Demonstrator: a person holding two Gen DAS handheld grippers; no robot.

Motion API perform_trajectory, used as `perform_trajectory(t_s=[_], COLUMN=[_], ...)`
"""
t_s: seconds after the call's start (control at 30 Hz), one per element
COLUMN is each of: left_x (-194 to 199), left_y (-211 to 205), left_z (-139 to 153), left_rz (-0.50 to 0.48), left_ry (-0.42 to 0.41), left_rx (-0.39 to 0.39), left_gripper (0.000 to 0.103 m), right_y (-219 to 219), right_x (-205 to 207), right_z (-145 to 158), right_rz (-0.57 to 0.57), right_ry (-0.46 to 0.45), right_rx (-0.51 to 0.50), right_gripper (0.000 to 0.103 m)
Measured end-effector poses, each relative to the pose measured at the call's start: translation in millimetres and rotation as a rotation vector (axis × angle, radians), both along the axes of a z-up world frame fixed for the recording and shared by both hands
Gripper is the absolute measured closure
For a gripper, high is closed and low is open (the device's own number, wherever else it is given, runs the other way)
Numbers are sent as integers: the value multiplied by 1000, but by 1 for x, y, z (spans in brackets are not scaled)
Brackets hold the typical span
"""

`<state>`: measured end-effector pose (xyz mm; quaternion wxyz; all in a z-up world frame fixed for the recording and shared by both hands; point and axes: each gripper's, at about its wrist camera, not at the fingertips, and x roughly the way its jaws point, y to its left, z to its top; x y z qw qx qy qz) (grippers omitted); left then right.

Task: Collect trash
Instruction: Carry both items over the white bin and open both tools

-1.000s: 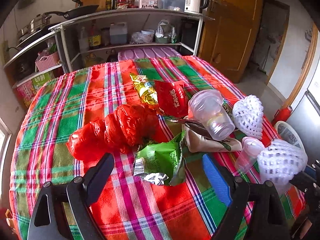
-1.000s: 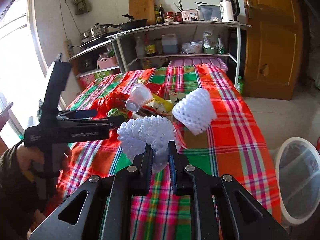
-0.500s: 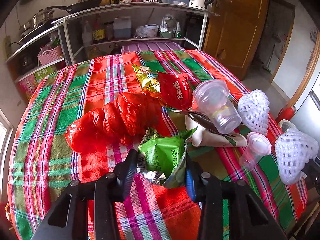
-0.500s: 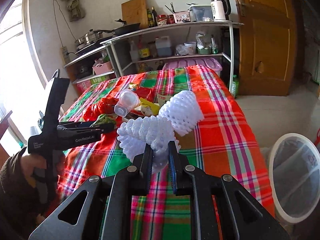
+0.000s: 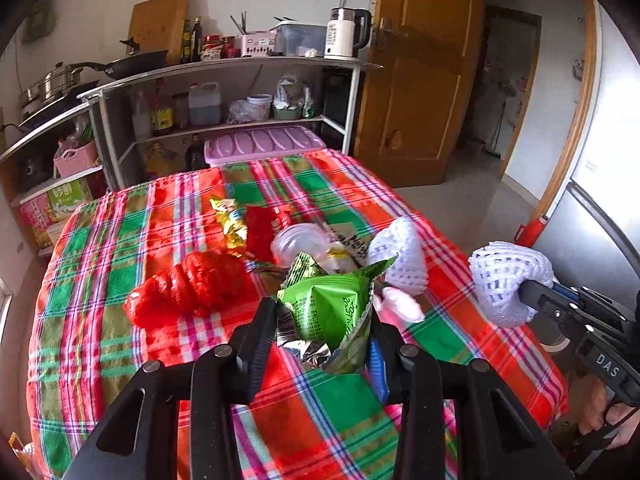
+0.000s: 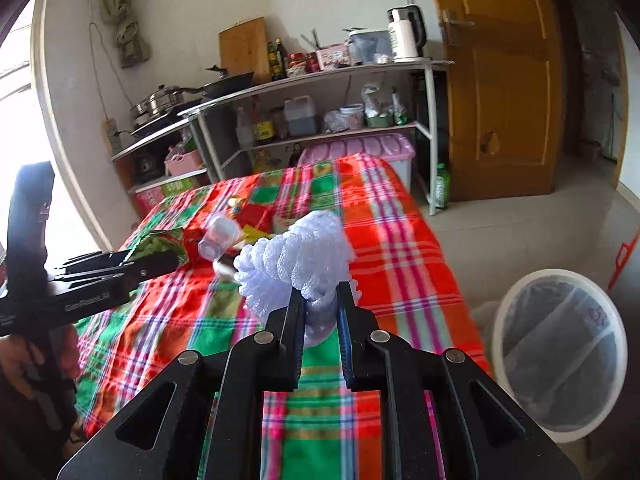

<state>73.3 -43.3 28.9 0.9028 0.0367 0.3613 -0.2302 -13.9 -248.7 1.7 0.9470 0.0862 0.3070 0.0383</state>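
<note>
My left gripper [image 5: 320, 320] is shut on a crumpled green snack bag [image 5: 328, 312], lifted off the plaid tablecloth [image 5: 100, 272]. My right gripper [image 6: 318, 300] is shut on a white foam fruit net [image 6: 292, 264], held above the table's near right edge; the same white foam fruit net [image 5: 508, 280] shows at the right of the left wrist view. On the table lie a red plastic bag [image 5: 188, 288], a gold wrapper [image 5: 230, 220], a red wrapper [image 5: 262, 228], a clear plastic cup [image 5: 296, 244] and a second foam net [image 5: 400, 252]. A white bin with a clear liner [image 6: 560, 344] stands on the floor to the right.
A metal shelf unit [image 5: 224, 80] with pans, bottles and a kettle stands behind the table, a purple-lidded box [image 5: 260, 144] under it. A wooden door [image 5: 420, 80] is at the back right. A hand [image 6: 24, 356] holds the left gripper's handle.
My left gripper closed on the green snack bag and lifted it off the cloth. My right gripper carried its foam net toward the table's right side, nearer the bin.
</note>
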Motion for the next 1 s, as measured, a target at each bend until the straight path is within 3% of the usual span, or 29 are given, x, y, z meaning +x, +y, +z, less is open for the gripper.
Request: perform_trajectory(t_s=[0.27,0.57,1.0], left_x=[0,-7,-13], left_y=[-77,-176,-291], left_z=[10,-4,-43], left_rz=[-167,-368,-549], left_ry=[15,59,146], left_rx=[-49,-67,8], left_gripper=[61,61,60], right_y=[-57,-128,-197], right_x=[-21,-46,-65], right_z=[11,11,-24], right_rz=[-173,-371,-540], right_ry=[-12,23,143], right_rx=[-27,-73,-112], right_gripper=[88,88,88])
